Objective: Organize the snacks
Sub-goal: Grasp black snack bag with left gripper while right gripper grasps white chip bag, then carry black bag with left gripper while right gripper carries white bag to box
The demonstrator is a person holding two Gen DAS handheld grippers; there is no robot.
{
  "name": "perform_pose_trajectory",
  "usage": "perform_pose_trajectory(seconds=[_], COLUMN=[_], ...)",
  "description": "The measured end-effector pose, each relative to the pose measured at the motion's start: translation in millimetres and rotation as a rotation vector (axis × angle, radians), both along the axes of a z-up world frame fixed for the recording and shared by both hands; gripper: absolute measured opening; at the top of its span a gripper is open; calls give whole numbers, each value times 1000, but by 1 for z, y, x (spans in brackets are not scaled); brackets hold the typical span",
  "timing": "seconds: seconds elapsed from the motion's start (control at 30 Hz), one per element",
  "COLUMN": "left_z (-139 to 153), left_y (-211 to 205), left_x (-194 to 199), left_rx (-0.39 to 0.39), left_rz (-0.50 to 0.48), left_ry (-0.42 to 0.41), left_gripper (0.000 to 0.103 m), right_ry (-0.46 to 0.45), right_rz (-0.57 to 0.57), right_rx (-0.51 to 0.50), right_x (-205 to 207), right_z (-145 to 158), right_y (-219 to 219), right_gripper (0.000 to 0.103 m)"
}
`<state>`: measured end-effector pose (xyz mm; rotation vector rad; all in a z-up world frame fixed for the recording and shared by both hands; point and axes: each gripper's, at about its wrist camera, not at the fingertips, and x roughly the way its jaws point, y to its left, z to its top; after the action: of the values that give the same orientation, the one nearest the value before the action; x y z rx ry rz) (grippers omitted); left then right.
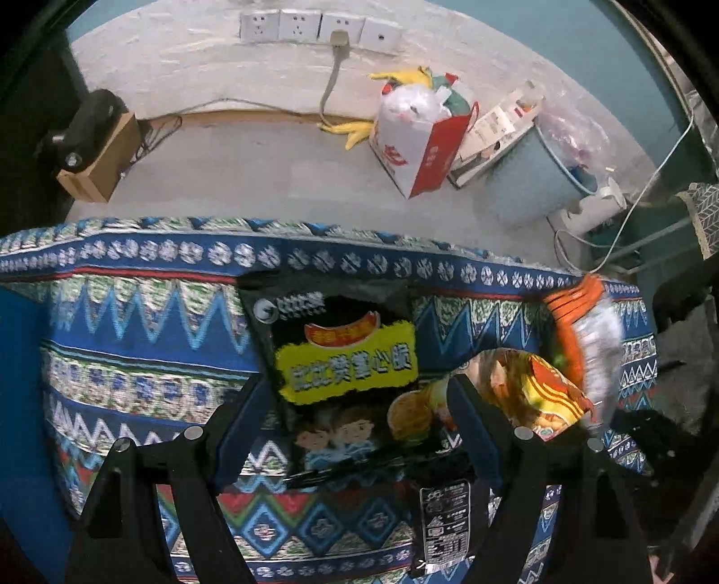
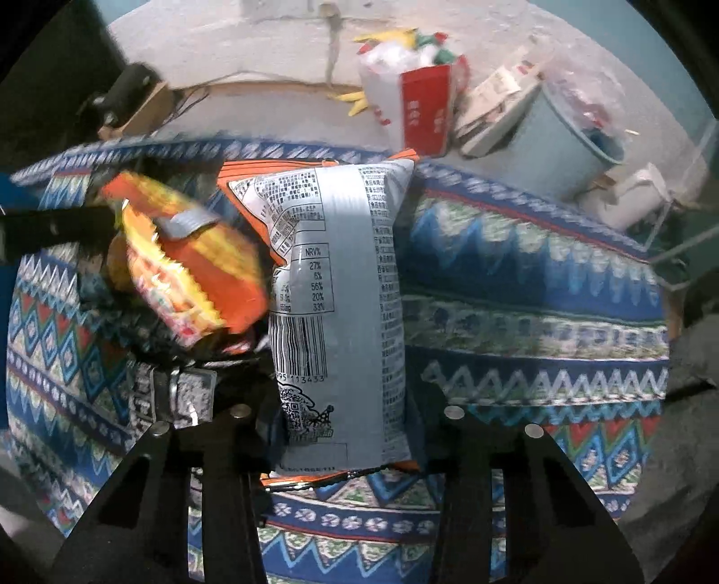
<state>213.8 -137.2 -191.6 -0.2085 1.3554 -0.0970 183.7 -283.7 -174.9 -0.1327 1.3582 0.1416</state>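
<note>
A black snack bag with a yellow label lies tilted on the patterned blue cloth. My left gripper points down over it, open, one finger close beside each long edge. An orange and yellow snack bag lies just right of it. In the right wrist view my right gripper is shut on a silver-backed orange snack bag, back and barcode facing me. That bag also shows at the right of the left view. The orange and yellow bag appears blurred to its left.
Another black packet lies under the left gripper. Beyond the cloth's far edge, on the floor, are a red and white paper bag, a pale blue bucket, a wooden box, cables and wall sockets.
</note>
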Motion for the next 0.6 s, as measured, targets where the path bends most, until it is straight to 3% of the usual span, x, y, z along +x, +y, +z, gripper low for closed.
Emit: perform_pose_trajectory(seconds=[0.23,0.3,0.4,0.43,0.6], left_z=[-21,-18,-16,-14,-10], left_y=[-1,0,0,0,8], left_x=[0,-3,-6,-8,-14], left_rx=[6,20,49,59,69], left_rz=[20,11,-15,-26,-49], left_ry=[36,8,-10,-19,-41], left_gripper=[86,86,71,61,59], right_ry=[-61,-69,-79,-83,-101], right_rz=[-65,-63,-55,-49,-37], right_rx=[31,40,44,43,37], right_x=[1,4,6,7,7], right_z=[28,31,36,38,45], right_y=[-18,-20,-17,-14,-6], right_gripper=[40,40,40,40,40])
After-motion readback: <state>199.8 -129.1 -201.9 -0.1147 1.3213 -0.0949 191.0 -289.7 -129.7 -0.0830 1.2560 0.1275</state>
